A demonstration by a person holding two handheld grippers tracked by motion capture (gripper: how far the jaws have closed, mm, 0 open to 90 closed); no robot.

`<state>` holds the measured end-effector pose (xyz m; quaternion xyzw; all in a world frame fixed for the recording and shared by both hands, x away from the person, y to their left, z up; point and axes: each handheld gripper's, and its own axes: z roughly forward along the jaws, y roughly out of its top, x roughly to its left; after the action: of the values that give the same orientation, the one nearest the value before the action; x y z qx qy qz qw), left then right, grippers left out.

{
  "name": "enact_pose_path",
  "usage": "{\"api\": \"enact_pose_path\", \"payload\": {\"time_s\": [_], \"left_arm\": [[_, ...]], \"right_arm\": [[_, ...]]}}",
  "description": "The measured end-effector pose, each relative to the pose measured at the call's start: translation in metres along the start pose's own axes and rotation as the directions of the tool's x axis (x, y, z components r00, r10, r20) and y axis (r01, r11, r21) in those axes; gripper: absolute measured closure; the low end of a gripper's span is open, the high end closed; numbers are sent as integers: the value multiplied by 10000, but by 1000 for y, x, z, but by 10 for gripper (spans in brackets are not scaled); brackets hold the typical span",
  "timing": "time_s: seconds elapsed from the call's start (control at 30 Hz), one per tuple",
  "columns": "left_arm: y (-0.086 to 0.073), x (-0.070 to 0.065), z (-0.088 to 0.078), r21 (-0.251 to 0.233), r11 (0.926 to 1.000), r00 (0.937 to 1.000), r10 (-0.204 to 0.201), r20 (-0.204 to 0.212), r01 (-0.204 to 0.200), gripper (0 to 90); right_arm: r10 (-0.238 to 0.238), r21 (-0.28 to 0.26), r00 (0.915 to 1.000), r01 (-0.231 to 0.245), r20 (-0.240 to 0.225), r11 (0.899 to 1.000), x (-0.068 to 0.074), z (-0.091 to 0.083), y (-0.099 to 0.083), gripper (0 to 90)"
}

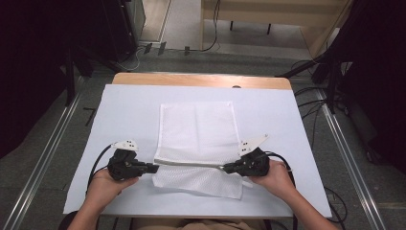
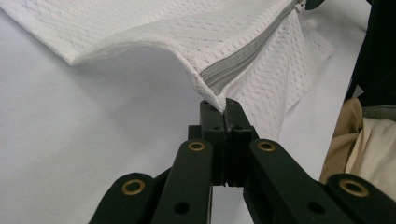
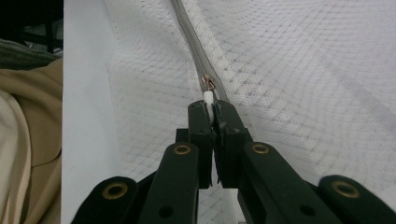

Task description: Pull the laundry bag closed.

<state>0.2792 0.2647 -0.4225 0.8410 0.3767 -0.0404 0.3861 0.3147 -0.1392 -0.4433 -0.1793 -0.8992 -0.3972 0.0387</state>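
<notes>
While pinched between both grippers, mesh bag (image 1: 198,139)

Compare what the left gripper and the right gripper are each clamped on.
The left gripper pinches the mesh bag's corner at the zipper's end; the right gripper pinches the white zipper pull. The left one sits at the bag's left edge, the right one at its right edge. Both are shut.

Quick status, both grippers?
Left gripper: shut on a corner of the white mesh zip bag.
Right gripper: shut on the bag's white zipper pull.
</notes>
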Motion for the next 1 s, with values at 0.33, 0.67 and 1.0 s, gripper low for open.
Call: {"api": "enact_pose_path", "payload": {"time_s": [0.33,0.67,1.0], "left_arm": [[0,1,0,24,10000,10000,-34,-78,34,900],[-1,1,-1,15,10000,10000,-15,-47,15,900],[0,0,-1,39,10000,10000,4,-48,-4,900]], "right_arm": [[48,-37,10000,-48,-28,10000,-1,0,-1,881],[150,50,9999,-150,16,9999,-2,-3,-3,881],[221,102,9998,-222,13,9997,-3,-6,-6,881]]}}
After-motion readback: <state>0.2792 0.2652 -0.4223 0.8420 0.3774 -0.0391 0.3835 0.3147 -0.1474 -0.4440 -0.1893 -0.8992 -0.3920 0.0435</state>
